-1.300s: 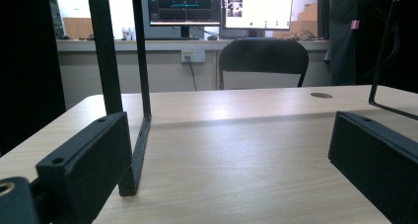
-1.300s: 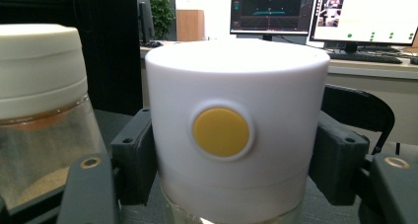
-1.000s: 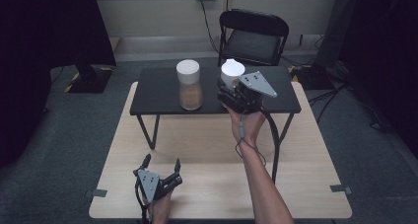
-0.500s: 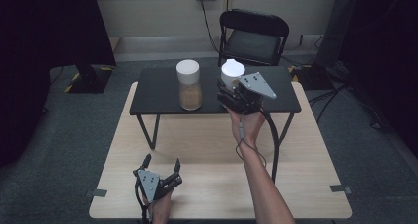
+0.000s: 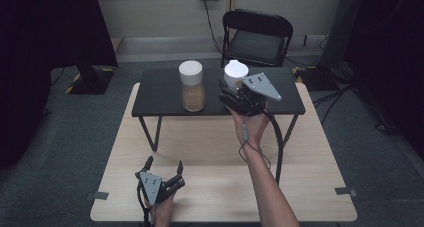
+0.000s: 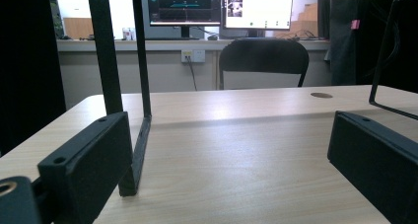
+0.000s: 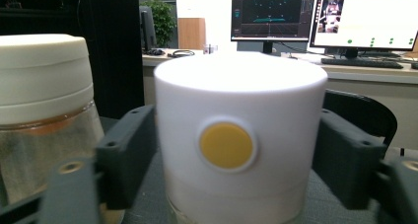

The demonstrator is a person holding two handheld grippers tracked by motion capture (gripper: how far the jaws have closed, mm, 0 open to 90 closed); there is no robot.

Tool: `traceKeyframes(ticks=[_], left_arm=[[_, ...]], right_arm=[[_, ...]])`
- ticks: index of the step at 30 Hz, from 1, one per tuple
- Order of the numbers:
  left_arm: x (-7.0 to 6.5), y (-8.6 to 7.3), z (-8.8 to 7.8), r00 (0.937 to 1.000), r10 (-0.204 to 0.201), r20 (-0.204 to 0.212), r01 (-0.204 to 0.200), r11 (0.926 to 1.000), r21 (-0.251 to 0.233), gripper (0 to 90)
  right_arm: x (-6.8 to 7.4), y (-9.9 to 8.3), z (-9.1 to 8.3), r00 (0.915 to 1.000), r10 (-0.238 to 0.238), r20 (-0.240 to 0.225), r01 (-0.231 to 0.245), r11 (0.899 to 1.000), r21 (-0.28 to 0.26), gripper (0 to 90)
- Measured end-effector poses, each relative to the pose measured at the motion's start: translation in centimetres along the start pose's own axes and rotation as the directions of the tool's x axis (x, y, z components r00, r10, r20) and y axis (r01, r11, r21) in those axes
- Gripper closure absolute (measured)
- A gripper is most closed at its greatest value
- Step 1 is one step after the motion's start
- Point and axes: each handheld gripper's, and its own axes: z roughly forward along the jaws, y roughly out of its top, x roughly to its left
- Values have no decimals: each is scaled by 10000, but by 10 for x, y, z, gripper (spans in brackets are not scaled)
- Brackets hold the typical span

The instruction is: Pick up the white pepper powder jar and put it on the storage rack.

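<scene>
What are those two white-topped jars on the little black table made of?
The left jar looks like clear glass or plastic, since its brown contents show through, with a matte cream plastic-looking lid. The right jar has a smooth, opaque white cap, probably plastic, bearing a yellow dot. The black table looks matte.

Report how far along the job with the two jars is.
Done: the brown-filled jar and the white-capped jar stand upright on the black shelf. In hand: the right gripper brackets the white-capped jar, its jaws just opening. Left: probably backing that gripper away. The left gripper sits open, low over the wooden table.
</scene>
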Motion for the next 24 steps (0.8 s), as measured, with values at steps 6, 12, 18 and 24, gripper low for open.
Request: traceKeyframes(ticks=[6, 12, 18, 24], left_arm=[[0, 0, 0, 10000, 1, -1, -1, 10000, 1, 29], [0, 0, 0, 10000, -1, 1, 1, 10000, 0, 29], [0, 0, 0, 10000, 1, 1, -1, 10000, 2, 29], [-1, 0, 0, 10000, -1, -31, 1, 10000, 2, 29]], right_arm=[[5, -4, 0, 9996, -135, 252, 142, 9996, -253, 3], [-1, -6, -3, 9995, -252, -192, 247, 9993, -297, 4], [-1, -10, -7, 9994, -308, -146, 301, 9986, -426, 2], [-2, -15, -14, 9997, -257, -22, 256, 9985, -483, 4]])
